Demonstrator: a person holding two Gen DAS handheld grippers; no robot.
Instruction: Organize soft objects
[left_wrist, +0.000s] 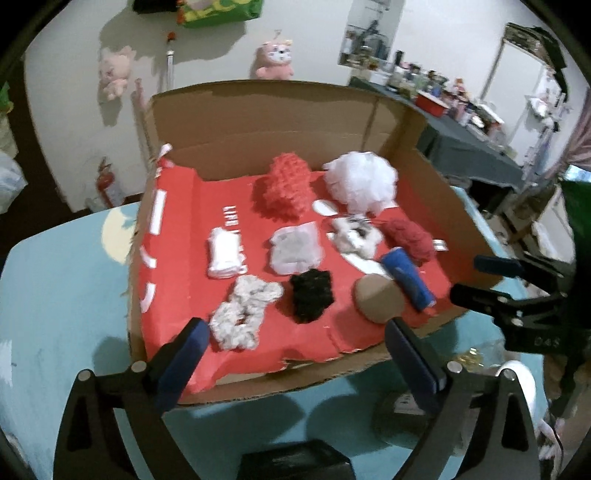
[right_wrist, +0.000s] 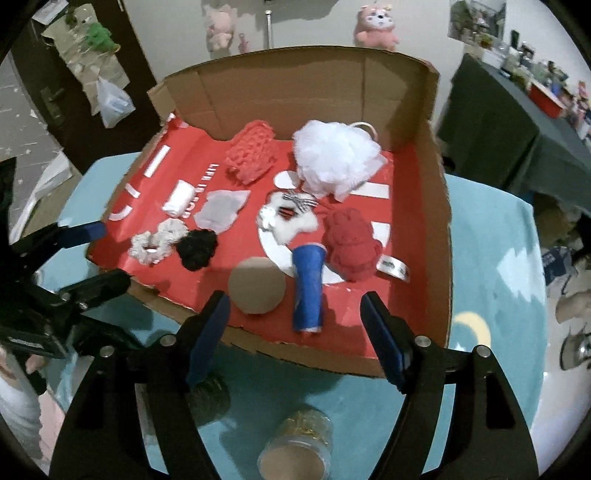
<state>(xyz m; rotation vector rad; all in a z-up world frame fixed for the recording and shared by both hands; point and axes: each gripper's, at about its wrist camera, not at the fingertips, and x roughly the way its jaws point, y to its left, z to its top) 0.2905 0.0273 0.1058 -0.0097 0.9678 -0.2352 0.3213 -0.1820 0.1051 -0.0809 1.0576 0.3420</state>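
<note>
both grippers hover over the near edge of the cardboard tray (left_wrist: 439, 206) on the bench (left_wrist: 66, 288), holding nothing: the left gripper (left_wrist: 295, 332) has its fingers spread wide, the right gripper (right_wrist: 295, 306) moderately apart.

risks, as a judgement: the near wall is low and torn, so a sideways nudge could roll the blue roll (right_wrist: 308, 288) or the tan round pad (right_wrist: 256, 284) out; the two scrunchies touch, so gripping one may drag the other.

in the tray: one white pouf (right_wrist: 332, 158), one coral mesh sponge (right_wrist: 253, 153), one red plush (right_wrist: 351, 243), one white roll (right_wrist: 181, 197), one grey pad (right_wrist: 219, 212), one pale scrunchie (right_wrist: 157, 242), one black scrunchie (right_wrist: 197, 247), one fluffy white piece (right_wrist: 284, 218).
</note>
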